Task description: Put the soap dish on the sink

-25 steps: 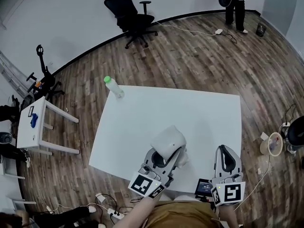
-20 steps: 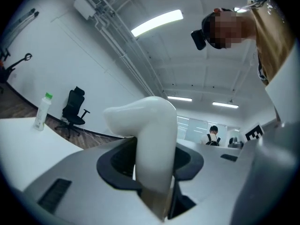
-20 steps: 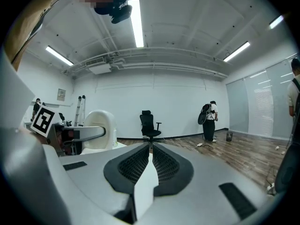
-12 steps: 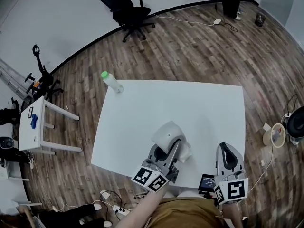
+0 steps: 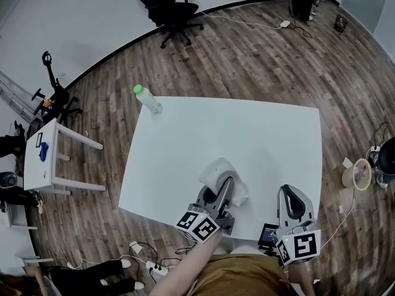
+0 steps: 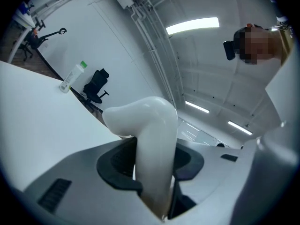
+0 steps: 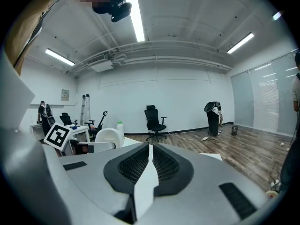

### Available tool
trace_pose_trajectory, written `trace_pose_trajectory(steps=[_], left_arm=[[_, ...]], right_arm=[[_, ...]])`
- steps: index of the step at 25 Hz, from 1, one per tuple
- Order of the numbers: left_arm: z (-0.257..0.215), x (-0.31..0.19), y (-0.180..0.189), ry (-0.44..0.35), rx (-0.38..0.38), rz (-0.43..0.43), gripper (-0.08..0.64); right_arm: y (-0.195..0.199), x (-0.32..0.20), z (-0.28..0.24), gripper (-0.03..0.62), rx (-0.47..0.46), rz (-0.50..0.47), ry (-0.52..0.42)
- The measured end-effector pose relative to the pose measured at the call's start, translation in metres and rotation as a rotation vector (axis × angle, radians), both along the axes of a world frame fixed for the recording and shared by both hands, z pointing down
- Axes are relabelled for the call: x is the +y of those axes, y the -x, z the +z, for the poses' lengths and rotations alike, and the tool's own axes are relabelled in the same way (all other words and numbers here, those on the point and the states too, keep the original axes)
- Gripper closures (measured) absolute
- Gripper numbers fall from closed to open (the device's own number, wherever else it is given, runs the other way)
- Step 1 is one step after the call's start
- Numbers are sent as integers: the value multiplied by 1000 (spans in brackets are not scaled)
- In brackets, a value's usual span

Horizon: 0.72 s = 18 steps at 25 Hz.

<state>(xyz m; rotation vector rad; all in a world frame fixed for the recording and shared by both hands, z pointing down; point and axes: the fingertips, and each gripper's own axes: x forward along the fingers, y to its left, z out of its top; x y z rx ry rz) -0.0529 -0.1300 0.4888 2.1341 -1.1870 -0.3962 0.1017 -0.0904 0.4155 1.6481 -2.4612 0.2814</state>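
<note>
Our left claw [image 5: 226,193] grips the white soap dish [image 5: 216,172], which is pinched between its jaws and juts out ahead of them over the near part of the counter [image 5: 259,134]. Our right claw [image 5: 292,195], to the right of it, is clenched tight on nothing.

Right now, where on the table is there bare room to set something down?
Bare: the table's middle and right side, between the bottle at its far-left corner and the right edge. Crowded: the near edge, with the left gripper holding the soap dish and the right gripper beside it.
</note>
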Motion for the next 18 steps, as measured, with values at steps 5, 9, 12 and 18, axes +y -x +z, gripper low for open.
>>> trace_pose_trajectory(steps=[5,9,12,18], left_arm=[[18,3,11,51,39,-34,400],[30,3,14,90,75,-45,400],[40,4,11,123,91,-47,400],[58,9,11,179,145,-67,400]], right_arm=[[7,5,7,581,6,-23,18],[10,4,11,580,9,-34,32],[9,4,15,581,11,-38,47],[11,5,19,580,9,-47,57]])
